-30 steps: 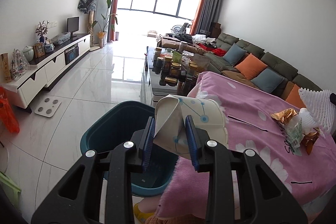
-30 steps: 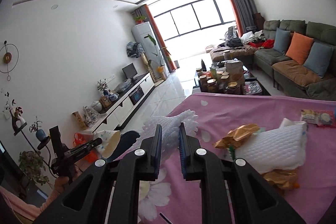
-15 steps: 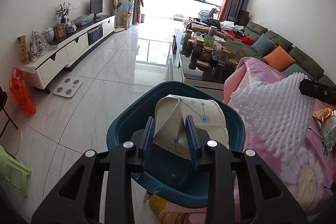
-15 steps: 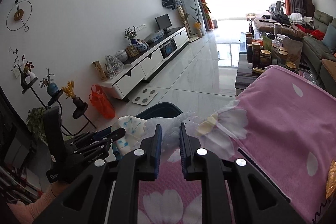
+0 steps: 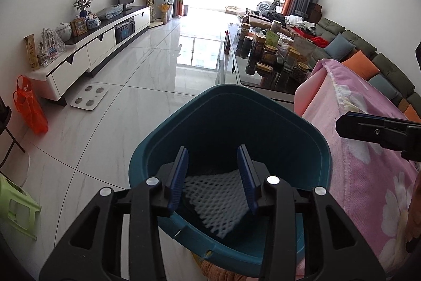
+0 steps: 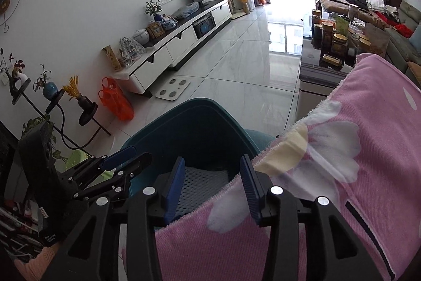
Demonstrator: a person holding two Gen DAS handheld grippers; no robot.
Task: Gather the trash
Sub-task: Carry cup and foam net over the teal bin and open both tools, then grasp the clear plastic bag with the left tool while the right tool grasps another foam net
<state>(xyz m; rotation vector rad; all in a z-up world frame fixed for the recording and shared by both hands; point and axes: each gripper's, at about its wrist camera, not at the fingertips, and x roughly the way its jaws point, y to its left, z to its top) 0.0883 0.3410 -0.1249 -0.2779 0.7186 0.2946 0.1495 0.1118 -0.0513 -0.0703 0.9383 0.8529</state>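
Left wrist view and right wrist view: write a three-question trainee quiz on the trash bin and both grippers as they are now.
1. True or false: the left gripper is clamped on a paper cup.
2. Multiple choice: the white foam net lies A) on the pink blanket; B) inside the teal bin; C) on the floor.
3. Fill in: the right gripper hangs over the blanket's edge with its jaws ____.

Key: 1 false, its jaws are open and empty over the bin; 2 B; 3 open.
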